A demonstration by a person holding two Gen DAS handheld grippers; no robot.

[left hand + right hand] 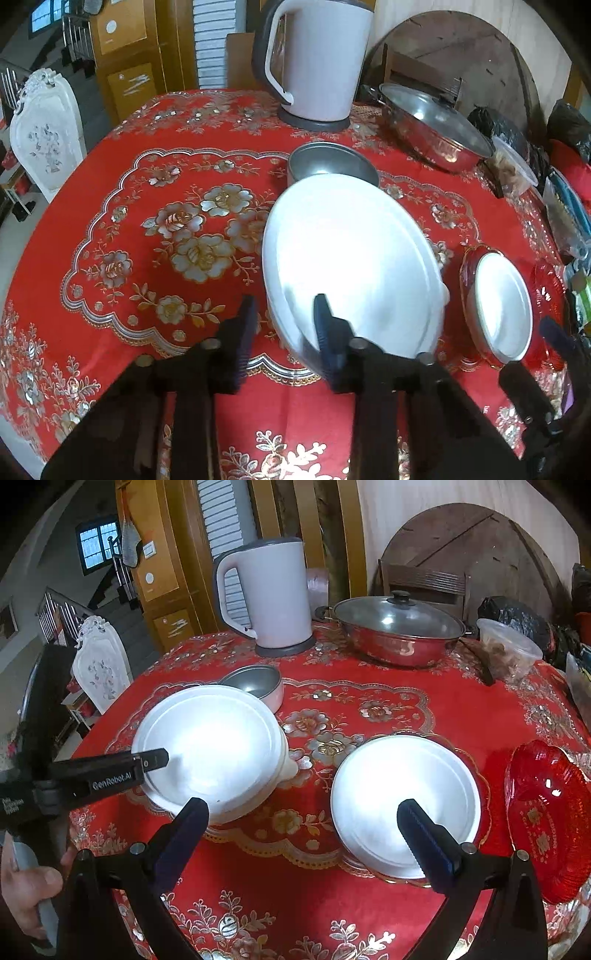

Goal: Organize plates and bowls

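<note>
White large plate [351,258] sits at left gripper [284,325], jaws apart, one finger over its near rim. Right gripper [303,834] spread wide, empty, small white plate [406,797] just ahead. Shallow rim bite could slip.

Home dining room, kettle [271,598], staircase [122,590]

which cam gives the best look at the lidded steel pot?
Right wrist. The steel pot sits whole and level there, with its glass lid, knob and side handle clear. The left wrist view shows the same pot tilted near the frame edge, stretched by the fisheye, its knob not visible.
</note>
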